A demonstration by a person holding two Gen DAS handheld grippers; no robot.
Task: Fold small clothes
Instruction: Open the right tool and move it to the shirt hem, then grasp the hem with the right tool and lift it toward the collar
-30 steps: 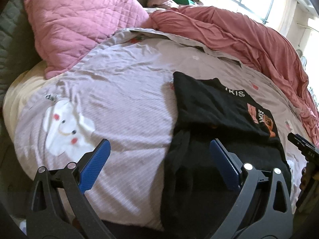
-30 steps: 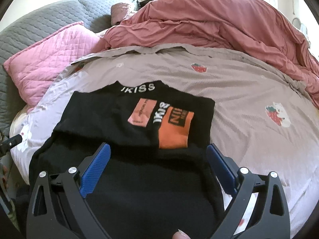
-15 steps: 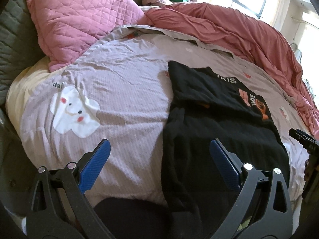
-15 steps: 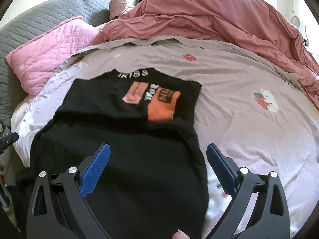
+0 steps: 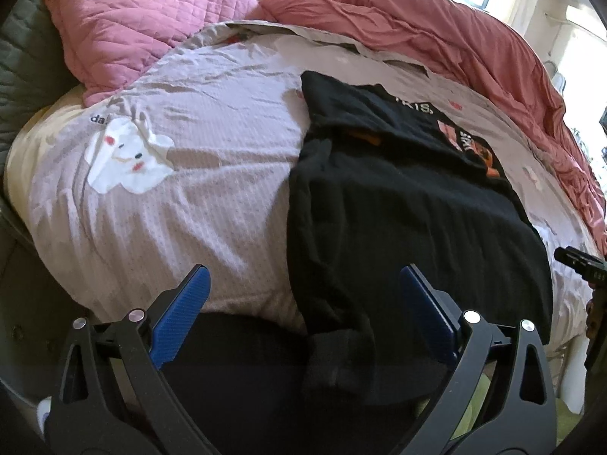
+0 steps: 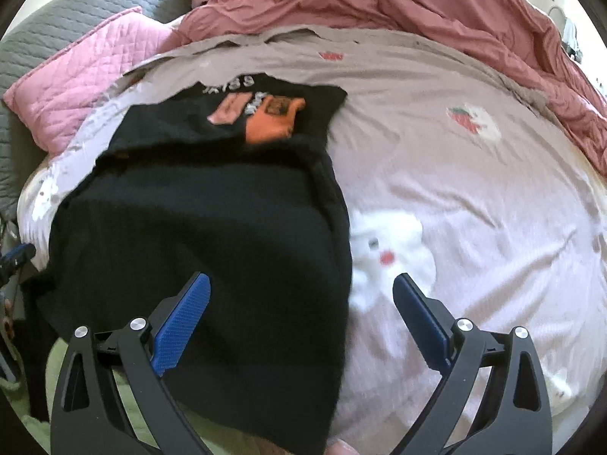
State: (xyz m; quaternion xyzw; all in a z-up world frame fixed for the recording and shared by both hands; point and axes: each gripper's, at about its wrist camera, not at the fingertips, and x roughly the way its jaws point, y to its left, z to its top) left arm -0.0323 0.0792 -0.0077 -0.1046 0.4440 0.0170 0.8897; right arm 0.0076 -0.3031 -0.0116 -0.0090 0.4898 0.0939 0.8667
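Lying flat on the pale printed bedsheet [image 5: 189, 208], the black garment [image 5: 409, 220] stretches from the near edge of the bed toward 12 o'clock, its orange-and-pink printed patch [image 6: 265, 113] at the far end. The left gripper [image 5: 303, 303] hovers with its blue fingers spread wide, empty, the garment's near left hem between them and drooping over the bed's edge. The right gripper [image 6: 301, 303] is likewise spread apart and empty, straddling the garment's right edge. A pink quilted pillow [image 5: 144, 19] sits at 11 o'clock, a rumpled red duvet [image 6: 417, 7] at 1 o'clock.
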